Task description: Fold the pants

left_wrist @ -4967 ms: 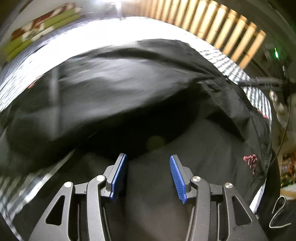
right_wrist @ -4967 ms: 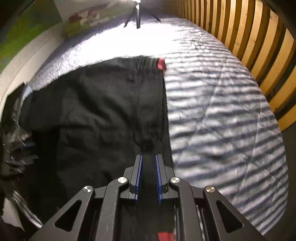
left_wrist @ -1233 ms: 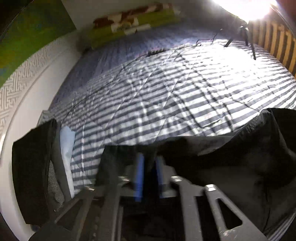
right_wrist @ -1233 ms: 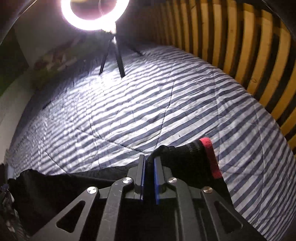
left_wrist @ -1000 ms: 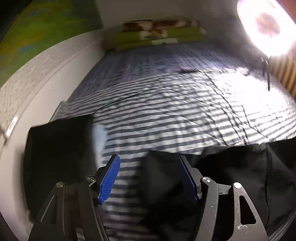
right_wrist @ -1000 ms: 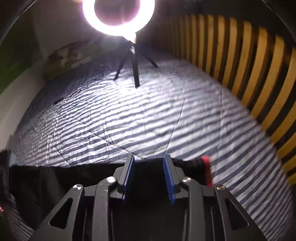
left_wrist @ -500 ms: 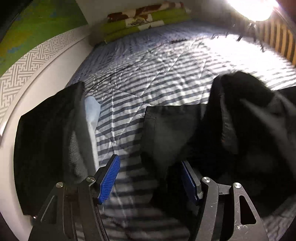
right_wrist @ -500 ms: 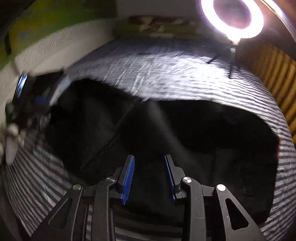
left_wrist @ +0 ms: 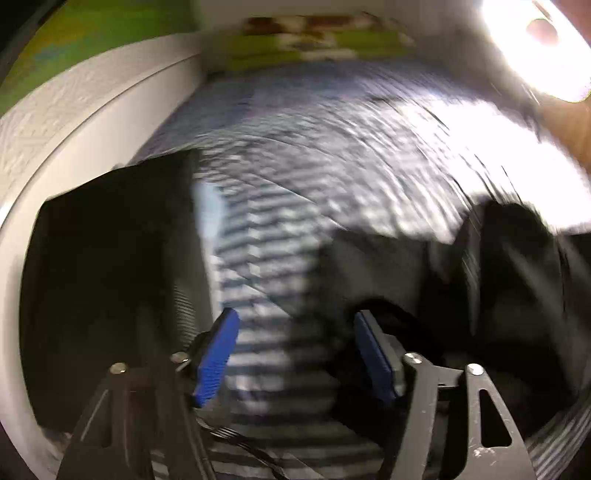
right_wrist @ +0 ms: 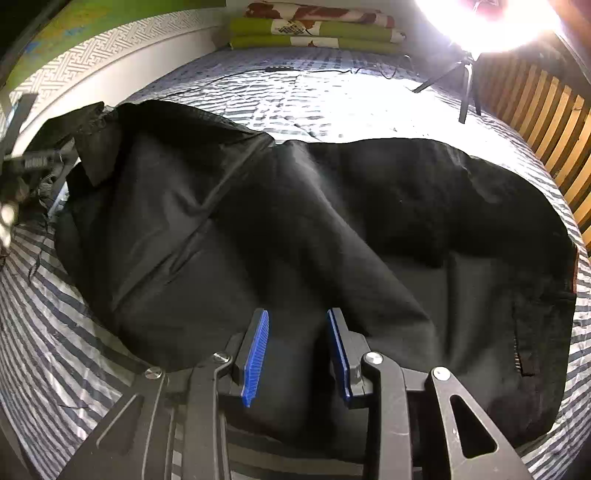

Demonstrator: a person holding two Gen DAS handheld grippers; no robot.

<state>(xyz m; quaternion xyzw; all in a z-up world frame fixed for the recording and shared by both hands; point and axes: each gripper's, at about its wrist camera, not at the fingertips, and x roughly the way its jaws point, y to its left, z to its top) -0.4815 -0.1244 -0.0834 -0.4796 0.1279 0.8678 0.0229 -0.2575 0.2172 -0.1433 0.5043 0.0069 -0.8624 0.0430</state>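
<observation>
Black pants (right_wrist: 332,221) lie folded across the striped bedspread (right_wrist: 55,332), with red trim (right_wrist: 574,266) at their right end. My right gripper (right_wrist: 297,314) hovers just above the near half of the pants. It is open, with only flat fabric showing in the gap. The left wrist view is blurred. There my left gripper (left_wrist: 295,317) is open and its jaws are opening wider. Striped bedspread (left_wrist: 266,266) shows between the pads. The pants' left edge (left_wrist: 498,277) lies beside the right finger (left_wrist: 373,354), with no pad pressing it.
A dark folded pile (left_wrist: 103,258) sits at the bed's left edge against the white wall (left_wrist: 92,122). A ring light (right_wrist: 491,22) on a tripod (right_wrist: 465,85) stands at the far right. Wooden slats (right_wrist: 554,122) line the right side. Rolled green blankets (right_wrist: 314,33) and a cable (right_wrist: 280,70) lie at the back.
Both grippers opened and let go of the pants' edge, which now lies on the bed. The right gripper swung left and down over the pants. The left sank toward their left edge, jaws widening.
</observation>
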